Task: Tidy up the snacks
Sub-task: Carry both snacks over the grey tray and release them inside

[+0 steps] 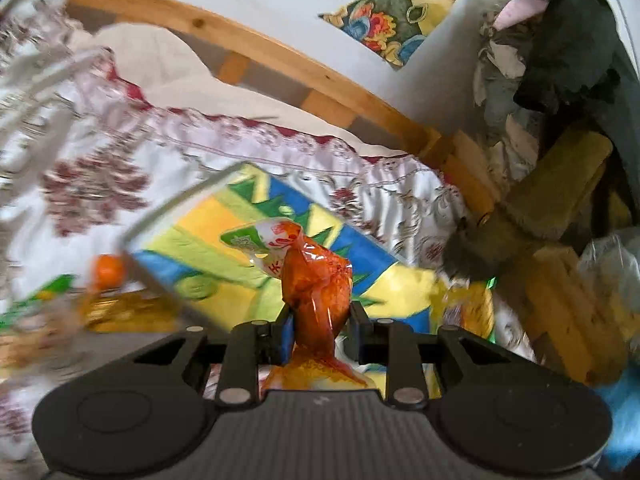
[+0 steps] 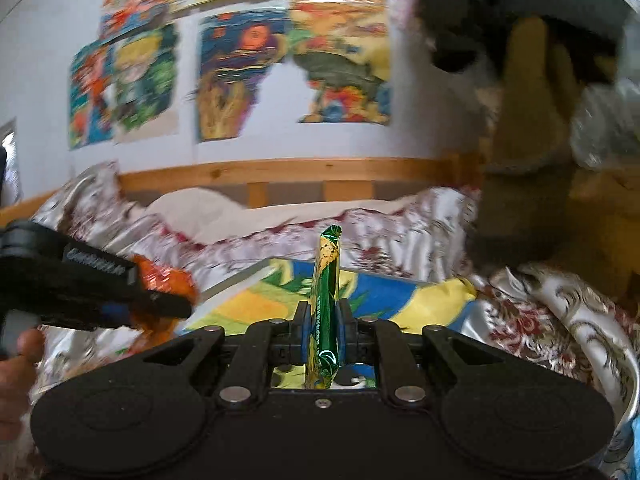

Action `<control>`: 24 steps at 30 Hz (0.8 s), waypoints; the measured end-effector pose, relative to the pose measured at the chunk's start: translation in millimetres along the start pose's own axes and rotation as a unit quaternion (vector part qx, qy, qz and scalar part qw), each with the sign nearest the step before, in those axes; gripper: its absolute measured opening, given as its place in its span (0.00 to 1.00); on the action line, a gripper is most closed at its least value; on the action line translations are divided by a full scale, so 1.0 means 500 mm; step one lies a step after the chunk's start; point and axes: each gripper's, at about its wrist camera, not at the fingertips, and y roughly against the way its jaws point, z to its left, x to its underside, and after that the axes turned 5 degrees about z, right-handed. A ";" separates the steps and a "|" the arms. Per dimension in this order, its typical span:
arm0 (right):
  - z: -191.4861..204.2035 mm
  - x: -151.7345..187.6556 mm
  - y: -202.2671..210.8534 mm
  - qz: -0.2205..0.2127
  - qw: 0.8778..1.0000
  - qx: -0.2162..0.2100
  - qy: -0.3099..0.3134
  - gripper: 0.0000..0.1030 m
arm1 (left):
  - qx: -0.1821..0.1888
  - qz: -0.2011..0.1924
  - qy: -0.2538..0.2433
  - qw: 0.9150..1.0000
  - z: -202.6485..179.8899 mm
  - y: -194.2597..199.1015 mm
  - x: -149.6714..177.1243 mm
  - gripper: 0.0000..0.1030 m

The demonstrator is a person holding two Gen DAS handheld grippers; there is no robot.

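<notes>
Your left tool [image 1: 318,312] is squeezed shut on one orange snack bag [image 1: 316,280], which sticks up between its two fingers above the bright picture sheet [image 1: 224,216] lying on the bed [image 1: 100,184]. Your right tool [image 2: 323,320] is pinched tight on one thin green snack stick [image 2: 327,280], standing straight up over the same sheet. From the right side you can see the left tool with its orange bag, and one hand [image 2: 16,372] under it.
</notes>
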 end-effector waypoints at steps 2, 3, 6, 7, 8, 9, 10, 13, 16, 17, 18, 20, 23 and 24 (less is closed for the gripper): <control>-0.024 0.002 -0.025 0.002 1.000 0.023 -0.002 0.13 | 0.010 0.006 0.009 1.000 -0.023 -0.048 -0.016 0.28; -0.036 0.002 -0.038 0.007 0.999 0.030 -0.009 0.13 | 0.009 0.011 0.004 1.000 -0.035 -0.071 -0.022 0.28; -0.064 -0.002 -0.073 0.020 0.999 0.032 -0.030 0.13 | -0.010 0.025 -0.030 0.999 -0.063 -0.131 -0.025 0.28; -0.068 0.000 -0.079 0.022 0.999 0.034 -0.032 0.13 | -0.016 0.031 -0.040 0.999 -0.067 -0.148 -0.022 0.28; -0.073 0.001 -0.089 0.027 0.998 0.032 -0.037 0.13 | -0.023 0.038 -0.050 0.998 -0.068 -0.166 -0.019 0.28; -0.074 0.003 -0.100 0.033 0.998 0.028 -0.042 0.13 | -0.029 0.044 -0.056 0.997 -0.069 -0.178 -0.015 0.28; -0.073 0.006 -0.108 0.039 0.998 0.024 -0.045 0.13 | -0.033 0.050 -0.059 0.996 -0.067 -0.190 -0.011 0.28; -0.071 0.012 -0.133 0.064 0.997 0.022 -0.045 0.13 | -0.041 0.065 -0.058 0.995 -0.054 -0.213 0.002 0.28; -0.064 0.019 -0.146 0.081 0.995 0.013 -0.049 0.13 | -0.041 0.071 -0.052 0.995 -0.045 -0.224 0.010 0.29; -0.063 0.021 -0.151 0.088 0.995 0.009 -0.051 0.14 | -0.043 0.072 -0.051 0.995 -0.045 -0.227 0.011 0.29; -0.061 0.021 -0.155 0.094 0.994 0.008 -0.050 0.14 | -0.045 0.073 -0.053 0.995 -0.046 -0.228 0.012 0.29; -0.058 0.025 -0.162 0.105 0.993 0.014 -0.047 0.14 | -0.051 0.073 -0.068 0.994 -0.053 -0.228 0.017 0.30; -0.067 0.035 -0.168 0.124 0.990 0.022 -0.061 0.14 | -0.071 0.073 -0.090 0.991 -0.066 -0.229 0.022 0.30; -0.073 0.037 -0.172 0.129 0.989 0.025 -0.067 0.14 | -0.076 0.071 -0.093 0.990 -0.068 -0.226 0.025 0.32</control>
